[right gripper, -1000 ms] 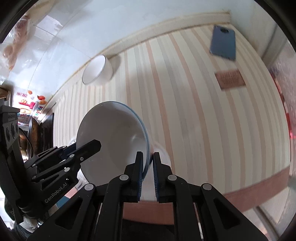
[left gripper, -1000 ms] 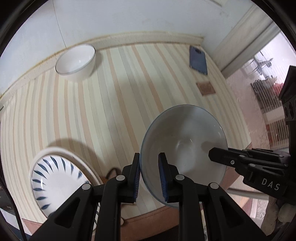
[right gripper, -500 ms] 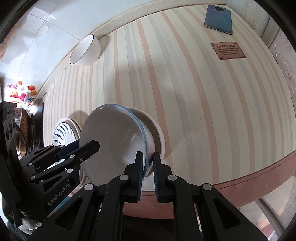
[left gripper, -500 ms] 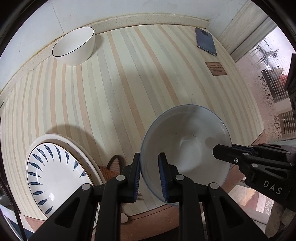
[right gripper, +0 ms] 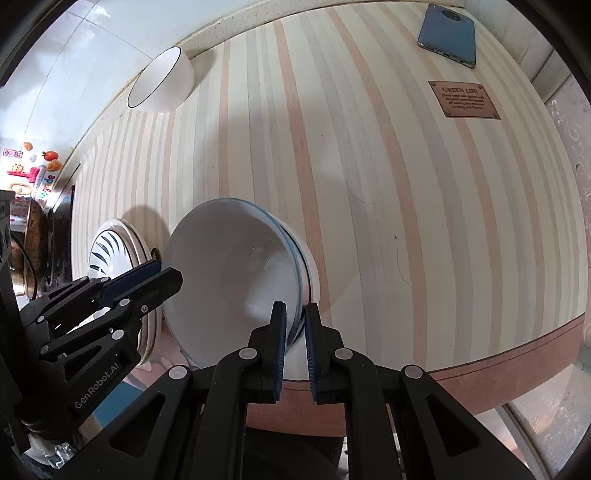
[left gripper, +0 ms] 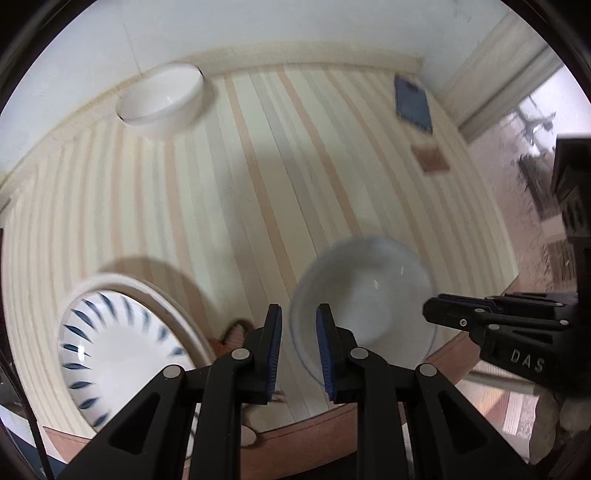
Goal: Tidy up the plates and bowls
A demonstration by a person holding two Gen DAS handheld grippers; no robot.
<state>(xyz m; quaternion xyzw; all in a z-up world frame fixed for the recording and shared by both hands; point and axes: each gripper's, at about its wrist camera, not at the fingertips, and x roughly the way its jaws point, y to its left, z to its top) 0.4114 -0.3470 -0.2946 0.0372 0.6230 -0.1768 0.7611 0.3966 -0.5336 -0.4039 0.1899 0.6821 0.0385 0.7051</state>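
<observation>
Striped cream-and-tan laminate forms the counter [right gripper: 369,155], bounded by a white wall at its back edge.

1. Near the front-left corner rests a white plate with blue leaf marks [left gripper: 118,347]. Keep clear of it.
2. The left gripper [left gripper: 298,347] is clamped on the left rim of the white blue-rimmed bowl [right gripper: 236,277]; the right gripper [right gripper: 294,343] is clamped on the opposite rim. The bowl sits at the counter's front edge, nested in what appears to be a second bowl.
3. Lower both grippers evenly so the bowl seats level. Release only once it rests; an uneven release may tip it off the front edge.
4. A plain white bowl [right gripper: 162,83] stands at the back-left corner, probably the next item. A blue phone [right gripper: 447,35] lies at the back-right corner.
</observation>
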